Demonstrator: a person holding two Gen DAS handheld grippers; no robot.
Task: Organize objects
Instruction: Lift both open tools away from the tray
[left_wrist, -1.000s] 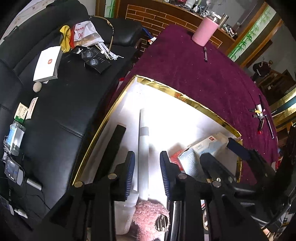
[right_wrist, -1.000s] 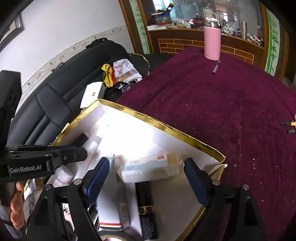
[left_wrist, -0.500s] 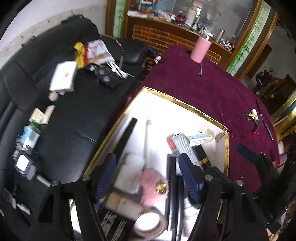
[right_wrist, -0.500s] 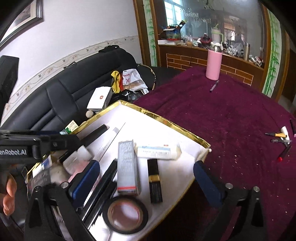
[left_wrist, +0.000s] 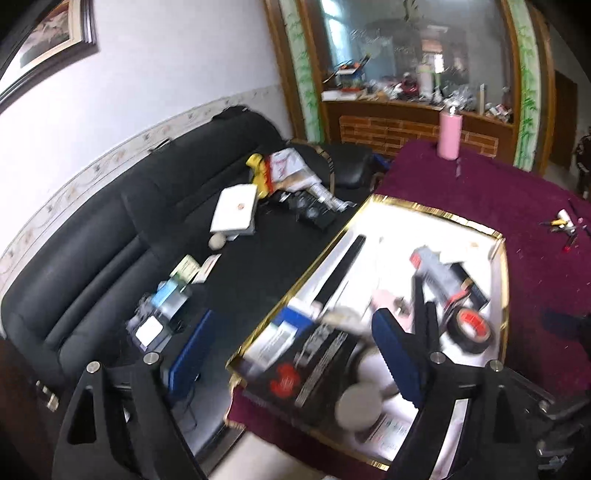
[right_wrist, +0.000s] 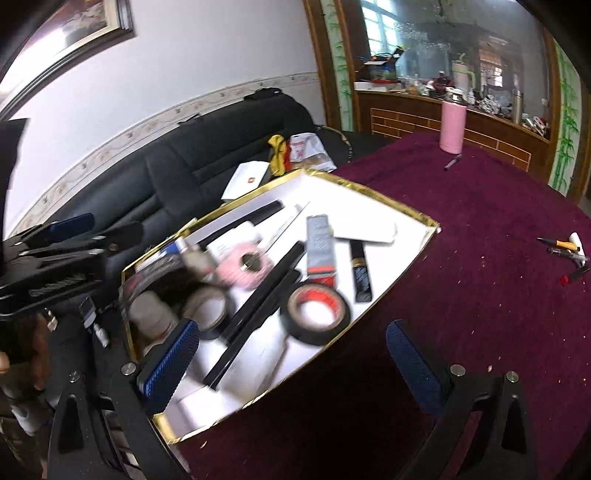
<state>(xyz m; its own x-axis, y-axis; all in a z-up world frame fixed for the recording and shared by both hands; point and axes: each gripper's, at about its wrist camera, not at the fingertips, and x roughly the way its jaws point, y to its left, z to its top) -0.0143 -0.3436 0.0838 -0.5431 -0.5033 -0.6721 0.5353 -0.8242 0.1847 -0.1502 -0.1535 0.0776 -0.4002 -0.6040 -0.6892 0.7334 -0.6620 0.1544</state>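
Observation:
A gold-rimmed white tray (right_wrist: 369, 192) sits on the maroon tablecloth, crowded with small items. Among them are a black tape roll (right_wrist: 316, 314), a pink fluffy ring (right_wrist: 245, 266), a silver box with a red end (right_wrist: 320, 247), a black-and-gold tube (right_wrist: 360, 273) and long black sticks (right_wrist: 266, 295). My right gripper (right_wrist: 291, 332) hangs open over the tray's near edge, holding nothing. My left gripper (left_wrist: 293, 321) is above the tray's (left_wrist: 424, 210) near-left corner. Its jaws are opening and nothing is gripped between them. The left wrist view is blurred.
A pink tumbler (right_wrist: 452, 125) and a pen (right_wrist: 452, 162) stand at the table's far side. Pens and a red lipstick (right_wrist: 565, 251) lie at the right. The black sofa (left_wrist: 92, 258) on the left holds a white box (left_wrist: 236, 212), bags and gadgets.
Both grippers have drawn back and risen from inside the tray. The left jaws, earlier narrow around a white tube, have spread wide and left it lying in the tray. The right jaws widened a little.

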